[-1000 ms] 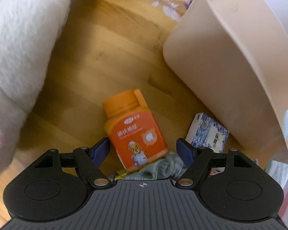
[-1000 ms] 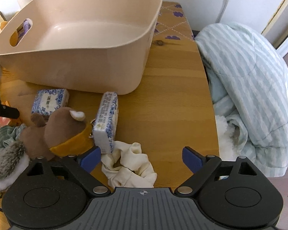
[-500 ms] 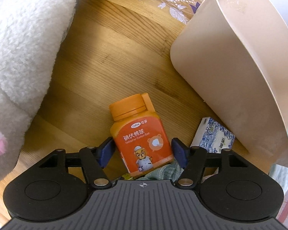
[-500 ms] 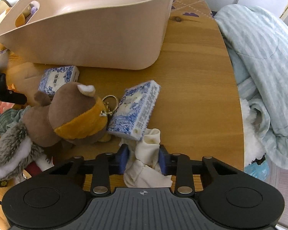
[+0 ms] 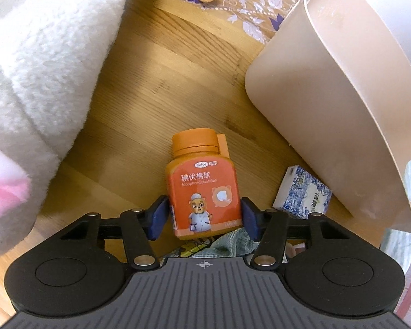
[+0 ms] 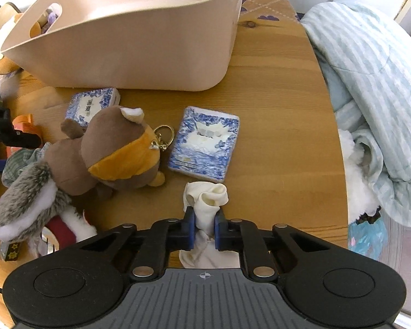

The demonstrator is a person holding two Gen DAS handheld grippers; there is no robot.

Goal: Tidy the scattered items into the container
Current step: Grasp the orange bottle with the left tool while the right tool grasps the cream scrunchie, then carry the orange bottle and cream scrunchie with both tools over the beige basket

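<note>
since the earlier frame both your grippers have been closing: the right gripper [image 6: 202, 229], wide apart over the cream cloth [image 6: 205, 201] a sec ago, is now clamped on it, cloth bunched between the blue pads w/ a knot above and a tail below. your left gripper [image 5: 202, 218] has just been narrowing too; the orange bottle [image 5: 202, 186] that lay off to one side now sits squarely between its fingers. jaws abt half open, left pad looks to touch the bottle's side, right pad right at the other edge, can't tell if it's pressing.

bottle label: small "cofoe" logo up top, big chinese chars, "iodophor cotton ball" under them, cartoon bear in a white coat. it lies on the wooden table [image 5: 156, 87], cap pointing away from you, base over a green checked cloth [image 5: 230, 242].

the beige container [image 6: 139, 41] stands on the table beyond the clutter. two blue-and-white tissue packs, one [image 6: 204, 145] just past the cream cloth, other [image 6: 91, 105] touching the bin's base, print unreadable. brown plush [image 6: 115, 156] w/ gold keyring lies between them.
</note>
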